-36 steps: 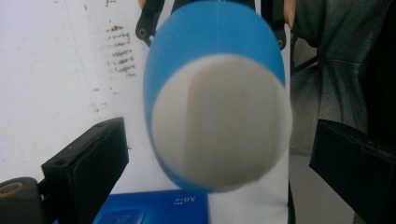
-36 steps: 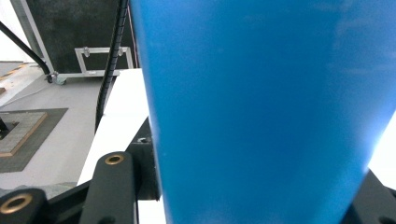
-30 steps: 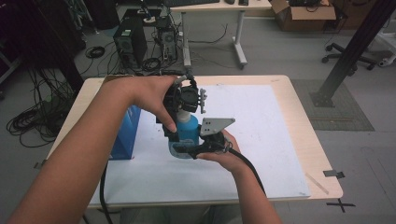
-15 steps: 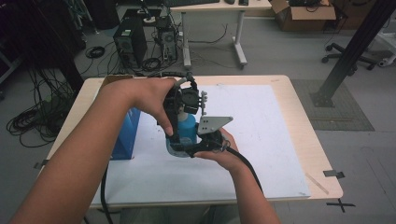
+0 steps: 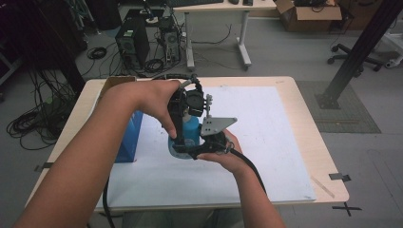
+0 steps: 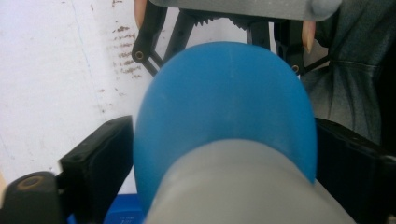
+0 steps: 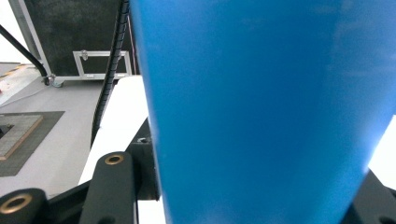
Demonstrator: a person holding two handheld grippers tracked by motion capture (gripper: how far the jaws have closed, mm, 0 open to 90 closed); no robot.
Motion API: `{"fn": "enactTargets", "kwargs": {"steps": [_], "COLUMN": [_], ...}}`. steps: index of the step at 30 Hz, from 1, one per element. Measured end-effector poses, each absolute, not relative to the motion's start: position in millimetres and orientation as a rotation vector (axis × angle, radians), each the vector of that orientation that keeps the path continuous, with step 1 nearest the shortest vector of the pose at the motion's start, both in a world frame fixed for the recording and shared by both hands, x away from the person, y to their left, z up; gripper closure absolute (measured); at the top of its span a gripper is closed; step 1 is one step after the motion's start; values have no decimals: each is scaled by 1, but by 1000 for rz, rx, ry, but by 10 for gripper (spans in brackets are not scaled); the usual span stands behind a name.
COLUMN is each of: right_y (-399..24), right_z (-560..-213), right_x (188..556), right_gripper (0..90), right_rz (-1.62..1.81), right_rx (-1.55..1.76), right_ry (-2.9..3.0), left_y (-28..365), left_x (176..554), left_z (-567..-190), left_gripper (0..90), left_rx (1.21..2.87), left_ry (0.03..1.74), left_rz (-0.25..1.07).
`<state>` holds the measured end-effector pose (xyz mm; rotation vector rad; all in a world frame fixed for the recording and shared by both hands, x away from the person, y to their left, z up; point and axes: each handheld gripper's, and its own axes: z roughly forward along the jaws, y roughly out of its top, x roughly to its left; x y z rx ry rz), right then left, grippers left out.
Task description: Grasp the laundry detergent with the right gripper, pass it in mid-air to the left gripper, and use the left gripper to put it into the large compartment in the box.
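The bottle (image 6: 224, 107) was plain blue with a grey cap (image 6: 243, 186). Both claws were black, the right claw (image 5: 192, 151) bearing a grey plate (image 5: 214, 126). The desk (image 5: 309, 137) was pale wood under a white sheet (image 5: 266, 142). A blue box (image 5: 128, 137) stood beside it.

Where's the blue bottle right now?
In the high view the blue bottle stands mid-table on the white sheet, between both grippers, right of the blue box.

Upright blue bottle (image 5: 191, 130) with a pale grey top, above the white sheet (image 5: 266, 133) mid-table.
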<state>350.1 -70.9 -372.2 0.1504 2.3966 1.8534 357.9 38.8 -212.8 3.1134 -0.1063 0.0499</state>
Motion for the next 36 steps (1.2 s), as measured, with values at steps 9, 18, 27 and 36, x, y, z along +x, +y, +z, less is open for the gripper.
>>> {"fn": "enactTargets", "kwargs": {"steps": [9, 18, 27, 36], "right_y": [-70, -69, -68, -67], "right_z": [-371, -370, -370, -370], "right_x": [350, 348, 347, 347], "right_gripper": [446, 446, 446, 446], "right_rz": [1856, 1859, 1860, 1857], "right_rx": [151, 148, 142, 140], "right_ry": [2394, 2398, 2401, 2405], "left_y": [38, 37, 38, 38], "left_x": [356, 355, 354, 353], "left_z": [-210, -209, -209, -211], "left_gripper": [269, 323, 361, 376], "left_rx": [3103, 3110, 3113, 3132], "left_ry": [-137, -144, -140, -137], "left_rz": [63, 66, 74, 80]}}
